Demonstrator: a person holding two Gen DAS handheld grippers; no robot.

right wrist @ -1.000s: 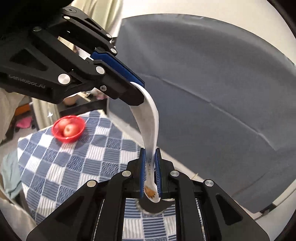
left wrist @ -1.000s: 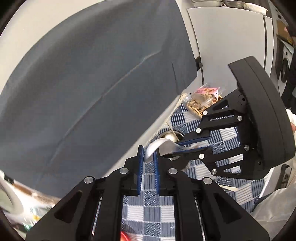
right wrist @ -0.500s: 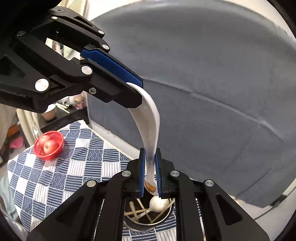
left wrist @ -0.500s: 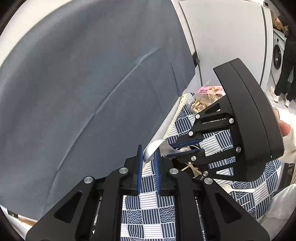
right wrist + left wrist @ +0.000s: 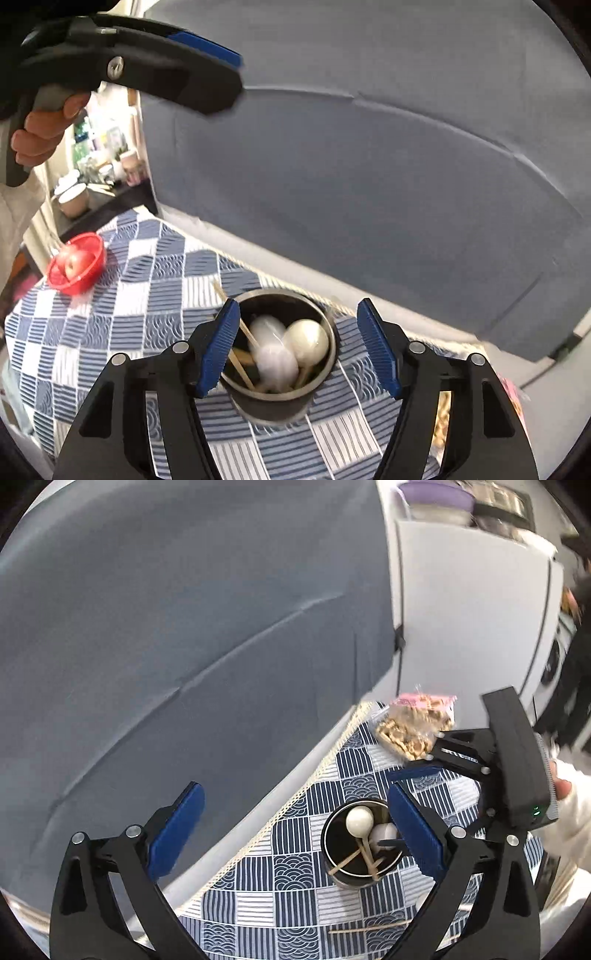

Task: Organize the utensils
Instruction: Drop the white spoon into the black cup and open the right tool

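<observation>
A round metal utensil holder (image 5: pixel 325 373) stands on the blue checked tablecloth (image 5: pixel 147 295); it also shows in the left wrist view (image 5: pixel 334 849). Inside it are white spoons (image 5: pixel 275 360) and wooden chopsticks (image 5: pixel 240 365). My right gripper (image 5: pixel 297 343) is open and empty, hovering just above the holder, and shows in the left wrist view (image 5: pixel 410 775) too. My left gripper (image 5: pixel 295 830) is open and empty, higher up and to the left of the holder; one of its fingers (image 5: pixel 177 70) shows in the right wrist view. A loose chopstick (image 5: pixel 369 928) lies on the cloth.
A red bowl with apples (image 5: pixel 75 264) sits at the cloth's far left. A clear bag of snacks (image 5: pixel 413 723) lies at the far right corner. A grey upholstered backrest (image 5: pixel 184 627) rises right behind the table.
Both grippers held the white spoon between them; both have opened and the spoon now lies in the holder. The left gripper has pulled back and up.
</observation>
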